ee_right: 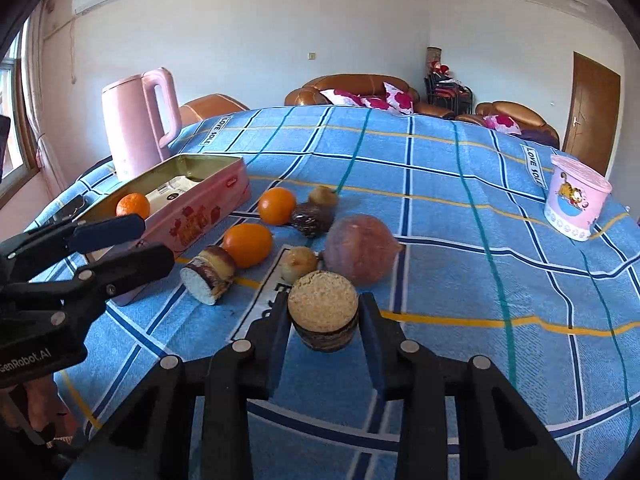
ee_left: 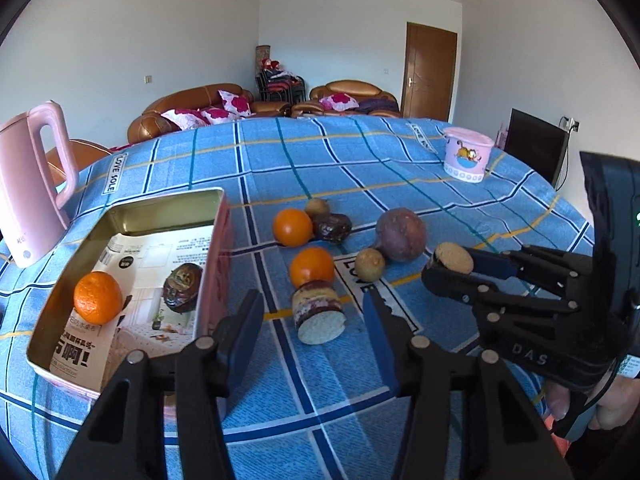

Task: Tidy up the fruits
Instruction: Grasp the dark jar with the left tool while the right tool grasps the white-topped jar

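While clamping the cut fruit piece in the right gripper, keeping it level; steering toward the tin at ten o'clock; left gripper gaping, empty.

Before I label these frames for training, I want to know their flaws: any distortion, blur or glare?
Left wrist view: strong fisheye bend, dark corners, the tablecloth bulges, sunlight brightens the tin. Right wrist view: same bend, the purple fruit looks soft, the held cut piece sharp.
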`<state>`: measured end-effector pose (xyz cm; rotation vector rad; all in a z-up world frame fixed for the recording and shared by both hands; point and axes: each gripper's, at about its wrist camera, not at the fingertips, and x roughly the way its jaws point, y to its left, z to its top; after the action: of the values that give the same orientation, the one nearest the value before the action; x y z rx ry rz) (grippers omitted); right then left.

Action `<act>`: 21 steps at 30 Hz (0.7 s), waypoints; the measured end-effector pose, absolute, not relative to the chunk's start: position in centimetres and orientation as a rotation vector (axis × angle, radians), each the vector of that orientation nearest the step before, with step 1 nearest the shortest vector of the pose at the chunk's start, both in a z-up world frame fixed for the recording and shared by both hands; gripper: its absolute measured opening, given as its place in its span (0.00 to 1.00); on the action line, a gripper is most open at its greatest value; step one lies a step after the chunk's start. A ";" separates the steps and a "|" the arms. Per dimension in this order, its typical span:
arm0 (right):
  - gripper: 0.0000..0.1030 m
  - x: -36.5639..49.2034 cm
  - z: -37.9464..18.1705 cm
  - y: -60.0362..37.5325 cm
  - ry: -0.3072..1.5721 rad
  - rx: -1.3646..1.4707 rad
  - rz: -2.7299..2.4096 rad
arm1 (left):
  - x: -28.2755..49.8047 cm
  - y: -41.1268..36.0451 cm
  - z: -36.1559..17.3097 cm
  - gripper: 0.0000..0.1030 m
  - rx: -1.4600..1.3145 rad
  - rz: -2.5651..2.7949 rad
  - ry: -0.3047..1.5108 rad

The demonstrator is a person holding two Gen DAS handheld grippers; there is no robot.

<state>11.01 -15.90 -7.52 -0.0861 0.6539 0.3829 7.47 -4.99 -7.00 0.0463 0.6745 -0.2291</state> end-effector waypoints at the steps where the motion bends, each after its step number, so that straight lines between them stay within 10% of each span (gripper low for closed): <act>1: 0.35 11.1 -7.5 -16.1 0.653 -0.075 0.383 | 7.8 -5.2 -7.3 0.51 0.051 -0.228 0.694; 21: 0.35 10.9 -7.6 -16.5 0.638 -0.052 0.412 | 10.3 -6.6 -9.1 0.34 0.089 -0.215 0.782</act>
<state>10.92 -16.53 -7.59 -0.0525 0.6381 0.4119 10.26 -6.63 -9.08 0.0888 0.7818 -0.2153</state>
